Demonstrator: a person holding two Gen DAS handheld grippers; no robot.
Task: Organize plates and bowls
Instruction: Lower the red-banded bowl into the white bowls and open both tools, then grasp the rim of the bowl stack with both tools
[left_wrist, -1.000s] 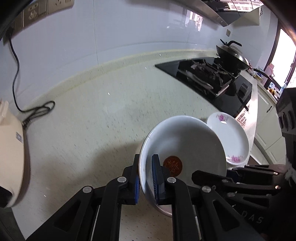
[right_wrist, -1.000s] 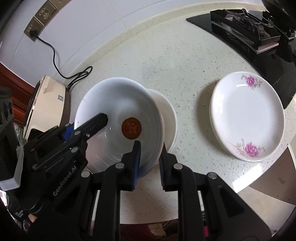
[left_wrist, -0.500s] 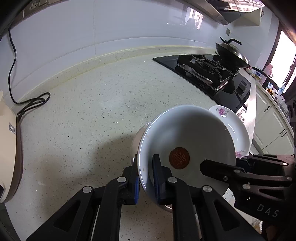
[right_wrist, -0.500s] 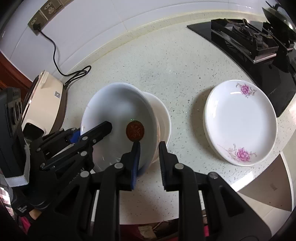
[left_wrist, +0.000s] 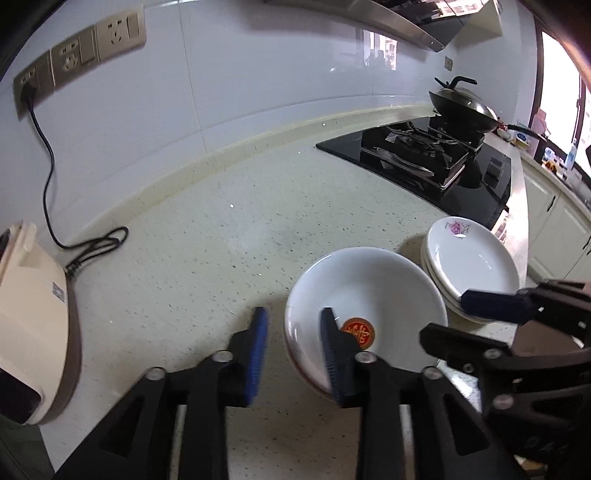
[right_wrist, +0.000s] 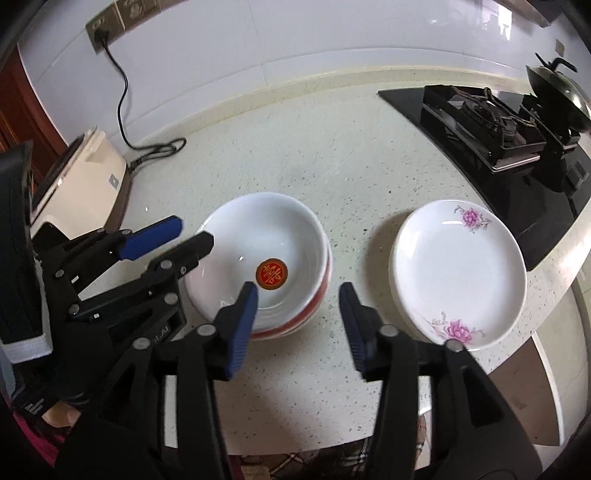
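A white bowl (right_wrist: 271, 254) with a red emblem sits nested on top of another bowl on the speckled counter (right_wrist: 332, 155), with a stack of flowered plates (right_wrist: 458, 273) just beside it on the stove side. The left tool (left_wrist: 291, 350) is opening, its pads straddling the bowl's near rim without pressing it. The right tool (right_wrist: 297, 321) is also opening, one pad over the bowl's edge, the other over bare counter, gripping nothing. A beige appliance (right_wrist: 79, 184) stands at the far left, its cord running to the wall.

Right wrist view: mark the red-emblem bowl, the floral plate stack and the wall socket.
red-emblem bowl (right_wrist: 280, 236), right wrist view, bare inner wall
floral plate stack (right_wrist: 454, 269), right wrist view, top plate's centre
wall socket (right_wrist: 105, 27), right wrist view, faceplate
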